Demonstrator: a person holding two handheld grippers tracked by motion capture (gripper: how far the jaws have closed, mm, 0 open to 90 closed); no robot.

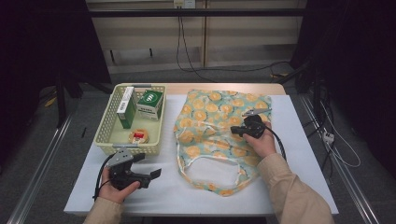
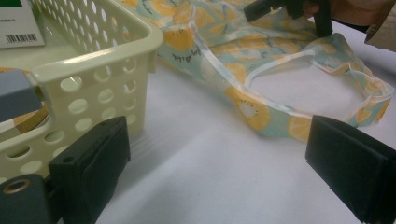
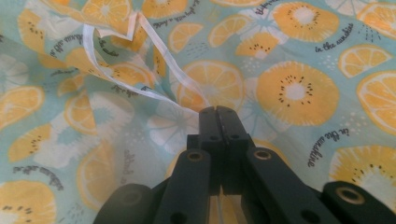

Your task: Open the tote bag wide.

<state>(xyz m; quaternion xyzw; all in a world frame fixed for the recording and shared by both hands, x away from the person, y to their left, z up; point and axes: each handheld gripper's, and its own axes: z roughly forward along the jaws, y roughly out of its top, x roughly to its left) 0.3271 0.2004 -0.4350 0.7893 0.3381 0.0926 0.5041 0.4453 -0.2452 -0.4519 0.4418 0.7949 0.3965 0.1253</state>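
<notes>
A teal cloth bag (image 1: 219, 116) printed with orange slices lies flat on the white table (image 1: 168, 186), its handles toward me. My right gripper (image 1: 237, 130) rests on the bag's middle. In the right gripper view its jaws are pressed together at the tip (image 3: 217, 112), pinching the bag's fabric (image 3: 294, 88) where a white hem runs up to them. My left gripper (image 1: 148, 167) lies on the table in front of the cream basket (image 1: 105, 126). Its jaws stand wide apart (image 2: 215, 154) over bare tabletop, between the basket's corner (image 2: 93, 70) and the bag's handle (image 2: 243, 70).
The basket holds a tall green-and-white box (image 1: 126, 107), a green box (image 1: 150, 103) and a small round item with a red centre (image 1: 138, 136). Cables trail on the floor beyond the table (image 1: 187, 56). The table's front edge is close to both hands.
</notes>
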